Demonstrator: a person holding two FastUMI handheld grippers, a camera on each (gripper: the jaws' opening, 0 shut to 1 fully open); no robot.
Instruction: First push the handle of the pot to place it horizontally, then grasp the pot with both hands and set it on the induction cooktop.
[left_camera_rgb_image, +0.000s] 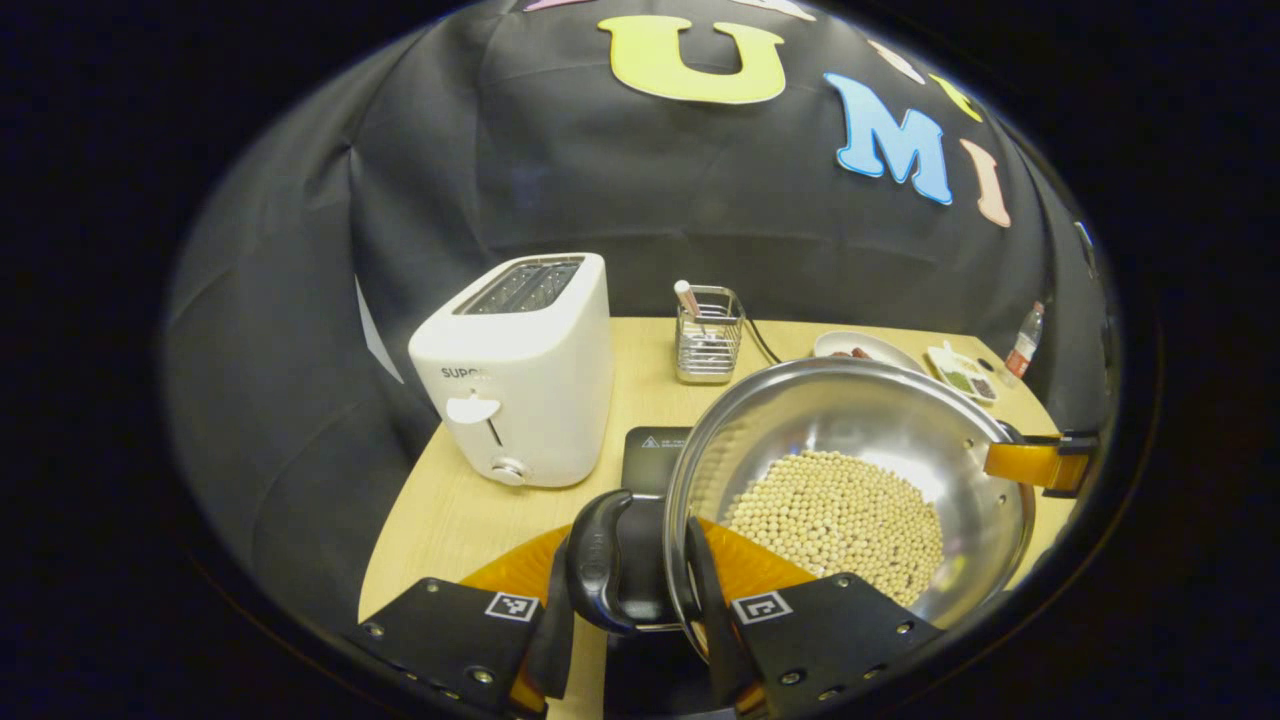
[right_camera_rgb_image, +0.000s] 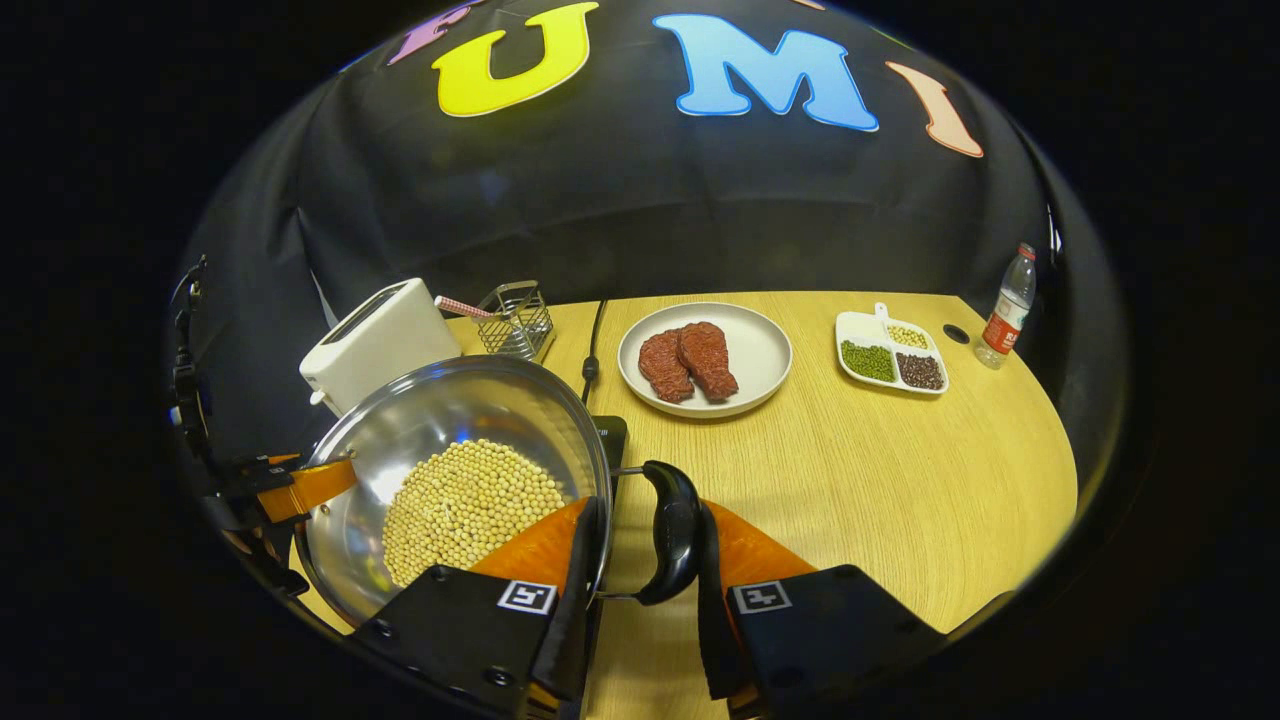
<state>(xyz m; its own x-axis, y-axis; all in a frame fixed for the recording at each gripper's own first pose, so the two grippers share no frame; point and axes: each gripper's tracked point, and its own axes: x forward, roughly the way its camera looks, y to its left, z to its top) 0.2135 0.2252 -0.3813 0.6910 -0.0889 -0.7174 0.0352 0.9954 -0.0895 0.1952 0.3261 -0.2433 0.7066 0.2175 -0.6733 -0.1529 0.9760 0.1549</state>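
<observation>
Gripping one pot (left_camera_rgb_image: 850, 470) of beans at opposite side handles: left gripper (left_camera_rgb_image: 640, 600) narrowed around the dark handle (left_camera_rgb_image: 605, 570) at lower centre of the left gripper view, right gripper (right_camera_rgb_image: 640, 580) narrowed around the other handle (right_camera_rgb_image: 672, 545) at lower centre of the right gripper view; firm pinching by both fingers cannot be told. Sitting low and centre, over the dark induction cooktop (left_camera_rgb_image: 655, 455) peeking out behind the rim. Risking a tilt if either side drops unevenly, spilling beans; slipping on a smooth handle likely too. Counting one toaster (left_camera_rgb_image: 520, 370), one wire holder (left_camera_rgb_image: 708, 335), one plate (right_camera_rgb_image: 765, 350) with two meat pieces (right_camera_rgb_image: 688, 360), one three-part dish (right_camera_rgb_image: 890, 355), one bottle (right_camera_rgb_image: 1005, 310).
</observation>
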